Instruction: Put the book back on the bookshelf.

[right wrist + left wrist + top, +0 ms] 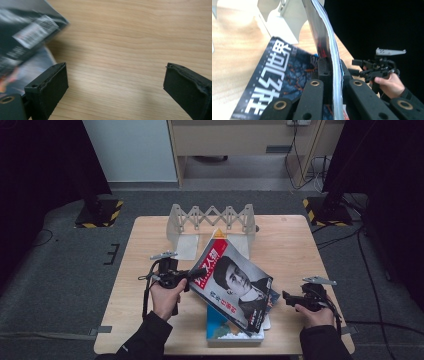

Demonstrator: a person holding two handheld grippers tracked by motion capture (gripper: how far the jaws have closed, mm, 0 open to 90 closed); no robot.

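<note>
My left gripper (192,282) is shut on the left edge of a magazine (232,282) with a red title and a dark cover photo, which is held tilted above the table. In the left gripper view the jaws (332,67) pinch its page edge (329,45), which stands up between them. Under it lies a stack of other magazines (227,327), the top one dark blue with large white characters (277,80). My right gripper (287,297) hovers open just right of the stack, with bare wood between its pads (115,82). It also appears in the left gripper view (359,68).
A white accordion-style file rack (212,222) stands at the back middle of the wooden table (290,245), seen close behind the magazine in the left gripper view (284,15). Bare wood lies to the left and right of the stack. Dark stands and cables sit on the floor around the table.
</note>
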